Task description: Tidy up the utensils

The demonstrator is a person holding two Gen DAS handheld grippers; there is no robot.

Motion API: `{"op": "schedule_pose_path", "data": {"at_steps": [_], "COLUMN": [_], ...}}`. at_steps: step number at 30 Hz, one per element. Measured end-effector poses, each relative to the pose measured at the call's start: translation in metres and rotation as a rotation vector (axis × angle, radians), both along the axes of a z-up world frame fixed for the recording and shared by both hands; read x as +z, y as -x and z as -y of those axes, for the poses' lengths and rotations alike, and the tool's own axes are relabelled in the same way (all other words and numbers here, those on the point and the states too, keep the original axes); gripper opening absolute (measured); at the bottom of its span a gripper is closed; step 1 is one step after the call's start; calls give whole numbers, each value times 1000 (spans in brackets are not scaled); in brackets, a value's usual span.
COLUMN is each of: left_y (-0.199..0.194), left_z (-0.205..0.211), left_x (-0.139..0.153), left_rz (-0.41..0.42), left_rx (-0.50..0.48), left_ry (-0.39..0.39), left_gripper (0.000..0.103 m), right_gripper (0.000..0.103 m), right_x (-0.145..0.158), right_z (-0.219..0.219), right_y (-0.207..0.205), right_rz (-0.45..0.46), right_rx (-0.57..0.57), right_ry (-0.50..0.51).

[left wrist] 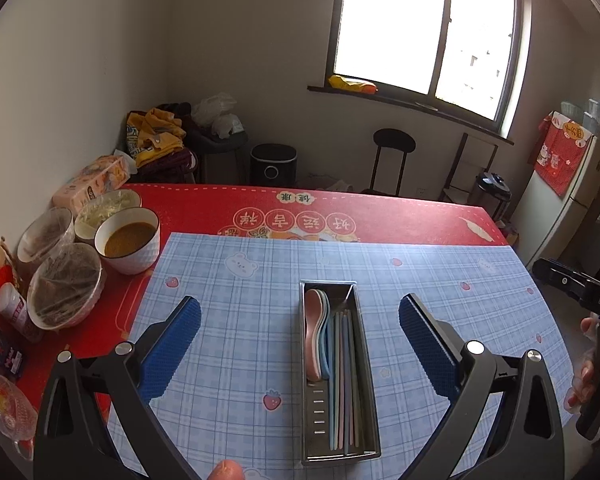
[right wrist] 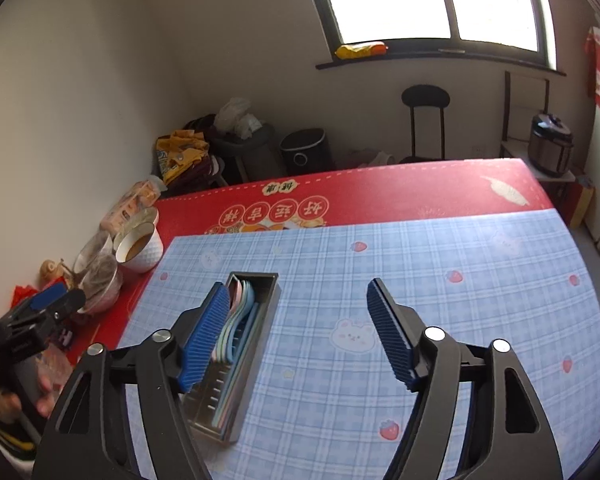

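Both tools, the left tool (left wrist: 300,332) and right tool (right wrist: 298,320), hung open and empty above the steel tray (left wrist: 370,396) on the counter (left wrist: 236,304), whose light, stiff, slippery-looking spoons (left wrist: 315,328) and chopsticks (left wrist: 346,380) would likely be best pinched mid-handle.

Soup bowl (left wrist: 127,240), tissue pack (left wrist: 92,184), black stool (left wrist: 392,160)

Left claw (left wrist: 300,344) open, right claw (right wrist: 296,332) open, both empty
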State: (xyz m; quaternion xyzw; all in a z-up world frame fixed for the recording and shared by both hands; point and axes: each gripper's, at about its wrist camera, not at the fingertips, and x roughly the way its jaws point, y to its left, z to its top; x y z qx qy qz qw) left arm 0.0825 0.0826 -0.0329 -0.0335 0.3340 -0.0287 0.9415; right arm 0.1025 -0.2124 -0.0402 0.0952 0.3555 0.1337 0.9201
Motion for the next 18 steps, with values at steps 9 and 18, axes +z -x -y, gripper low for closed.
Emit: {"op": "schedule_pose_path", "data": {"at_steps": [9, 18], "left_y": [35, 57], "left_z": [34, 45], "left_x": [46, 46], "left_rz": [130, 159], "left_rx": [-42, -77], "left_ry": [-72, -58], "left_gripper": [97, 97], "right_gripper": [87, 87], "right_x": [42, 41], "right_z": [5, 0], "right_y": [56, 87], "right_rz": [135, 168], "right_rx": [-71, -116], "right_ry": [92, 152]}}
